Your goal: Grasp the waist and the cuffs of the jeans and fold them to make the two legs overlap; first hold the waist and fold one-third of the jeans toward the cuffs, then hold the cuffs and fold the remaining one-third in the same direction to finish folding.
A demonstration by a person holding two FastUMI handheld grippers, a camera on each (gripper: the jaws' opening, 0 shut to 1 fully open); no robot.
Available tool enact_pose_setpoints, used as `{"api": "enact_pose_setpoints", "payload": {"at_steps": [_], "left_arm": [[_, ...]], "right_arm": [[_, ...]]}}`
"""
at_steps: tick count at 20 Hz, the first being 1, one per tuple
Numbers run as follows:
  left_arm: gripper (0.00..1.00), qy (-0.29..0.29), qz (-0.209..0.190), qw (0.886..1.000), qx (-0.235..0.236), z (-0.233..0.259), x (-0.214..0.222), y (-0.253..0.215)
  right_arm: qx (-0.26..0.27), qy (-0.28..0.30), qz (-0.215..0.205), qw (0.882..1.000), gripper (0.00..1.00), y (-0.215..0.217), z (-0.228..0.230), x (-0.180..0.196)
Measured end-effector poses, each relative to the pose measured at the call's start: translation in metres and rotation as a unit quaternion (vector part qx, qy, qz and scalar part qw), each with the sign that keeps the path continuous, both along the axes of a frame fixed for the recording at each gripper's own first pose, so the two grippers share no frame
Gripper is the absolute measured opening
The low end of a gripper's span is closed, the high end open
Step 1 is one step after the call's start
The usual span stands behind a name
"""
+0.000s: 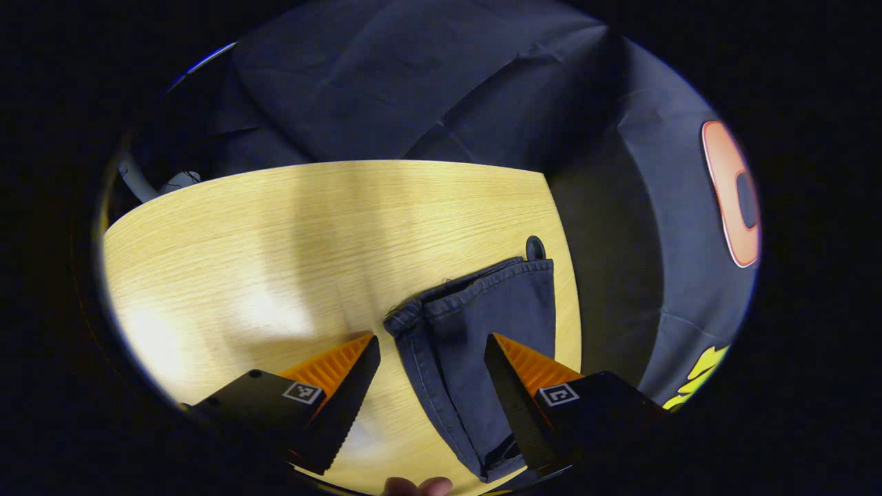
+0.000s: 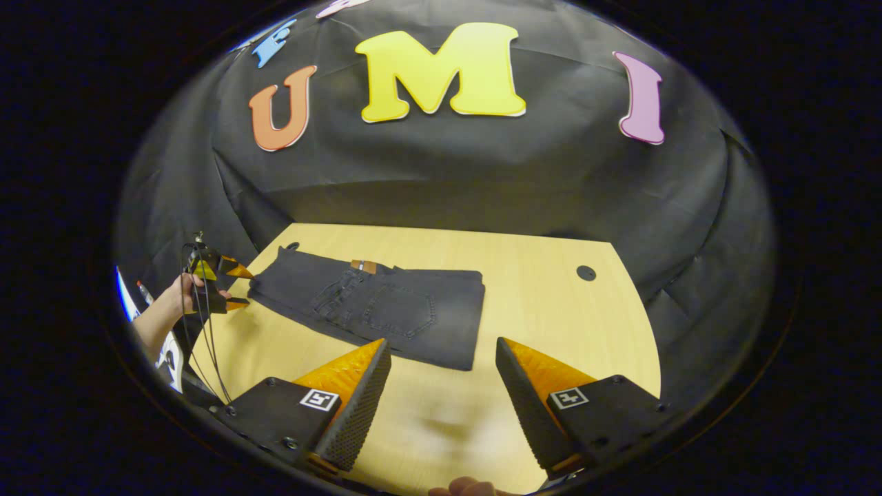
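We see the dark jeans (image 2: 372,306) lying flat on the wooden table (image 2: 537,289), legs overlapped, a small tan patch (image 2: 363,266) at the waistband; its writing is too small for us to read. In the right gripper view, the right gripper (image 2: 441,379) hovers with fingers spread wide, holding nothing. In the left gripper view, the left gripper (image 1: 431,372) stands wide open above the cuffs (image 1: 475,289), near a table grommet (image 1: 535,246). Square coded markers (image 1: 558,395) sit on the fingers.
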State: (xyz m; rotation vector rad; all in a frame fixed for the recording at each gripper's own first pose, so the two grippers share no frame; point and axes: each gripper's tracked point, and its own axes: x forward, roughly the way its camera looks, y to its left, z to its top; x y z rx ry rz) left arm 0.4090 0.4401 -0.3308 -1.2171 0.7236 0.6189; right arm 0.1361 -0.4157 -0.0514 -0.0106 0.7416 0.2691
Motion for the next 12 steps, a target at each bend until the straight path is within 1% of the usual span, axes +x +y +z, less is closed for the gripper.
{"api": "enact_pose_setpoints", "payload": {"at_steps": [3,7,8,9,10,11,12], "left_arm": [[0.98,0.014,0.000,1.000,0.023,-0.005,0.013,0.006],[0.98,0.022,-0.017,0.999,0.040,-0.006,0.030,0.002],[0.98,0.029,-0.022,0.998,0.047,-0.008,0.030,0.002],[0.96,0.035,-0.026,0.998,0.052,-0.011,0.030,0.003],[0.91,0.037,-0.025,0.997,0.056,-0.012,0.030,0.004],[0.90,0.037,-0.024,0.997,0.057,-0.015,0.033,0.003],[0.85,0.036,-0.019,0.998,0.057,-0.018,0.034,0.005]], "right_arm": [[-0.008,0.001,-0.002,1.000,0.95,-0.010,-0.005,0.002],[-0.004,0.009,-0.009,1.000,0.95,-0.016,-0.015,0.007],[-0.003,0.013,-0.012,1.000,0.92,-0.018,-0.019,0.008],[0.000,0.016,-0.016,1.000,0.95,-0.020,-0.021,0.007],[0.000,0.019,-0.020,1.000,0.92,-0.022,-0.024,0.007],[0.000,0.023,-0.025,0.999,0.95,-0.025,-0.028,0.007],[0.001,0.026,-0.029,0.999,0.95,-0.028,-0.030,0.005]]}}
